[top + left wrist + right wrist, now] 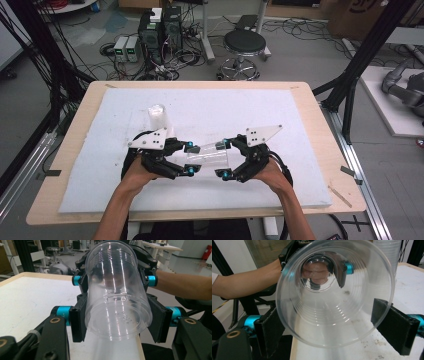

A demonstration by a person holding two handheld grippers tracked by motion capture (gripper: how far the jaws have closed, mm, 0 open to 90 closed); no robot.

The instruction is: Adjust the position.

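cup: clear thin plastic, light, slippery, easily crushed | left claw: clamped on base end | right claw: apart around rim | hold advised: gently near stiffer rim

Clear glossy ribbed plastic cup, matt black tool pads with shiny blue metal pins, pale wood table, rough white foam mat
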